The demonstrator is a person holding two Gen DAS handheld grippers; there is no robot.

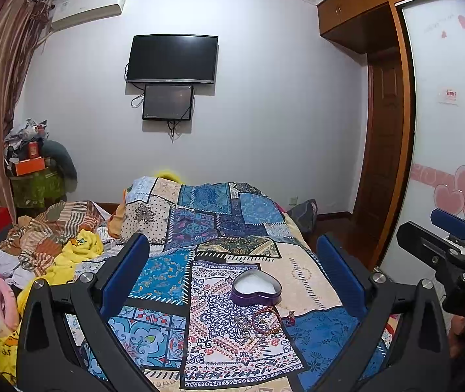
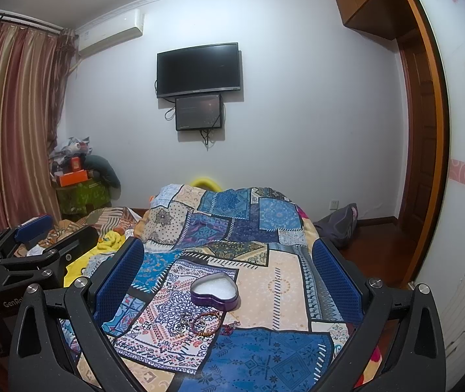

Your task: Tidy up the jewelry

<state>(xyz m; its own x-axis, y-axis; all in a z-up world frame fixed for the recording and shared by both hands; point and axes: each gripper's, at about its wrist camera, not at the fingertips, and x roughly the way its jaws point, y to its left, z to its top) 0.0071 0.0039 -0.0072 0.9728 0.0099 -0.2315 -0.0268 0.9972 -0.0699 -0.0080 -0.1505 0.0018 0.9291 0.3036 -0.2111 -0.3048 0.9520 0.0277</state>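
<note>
Left wrist view: looking down the bed over the patchwork quilt (image 1: 173,225), with the left gripper (image 1: 232,271) hovering above it, fingers spread wide, holding nothing.
Right wrist view: showing the right gripper (image 2: 227,274) likewise hanging over the quilt, fingers wide apart and empty.
Heart-shaped tin (image 1: 256,286): sitting open on the quilt, purple wall, white lining showing, lid not in sight.
Jewelry pile (image 1: 260,321): lying just in front of the tin on the near side, touching or nearly touching its wall; seeming to include a red beaded bracelet (image 2: 207,321), some metal rings (image 2: 182,323) and a small red piece (image 1: 289,318) off to the right.
Bearing from fingers: lying ahead and below both grippers; right of centre between the left fingers, slightly left of centre between the right fingers.
Long axis: bracelet loop lying flat, spreading roughly left-to-right across the view.
Nearer hand: judging the two about equally placed; cannot tell a clear winner.
Coming move, as a guess: dropping forward and down onto one piece, then lifting it a short way back into the tin.
</note>
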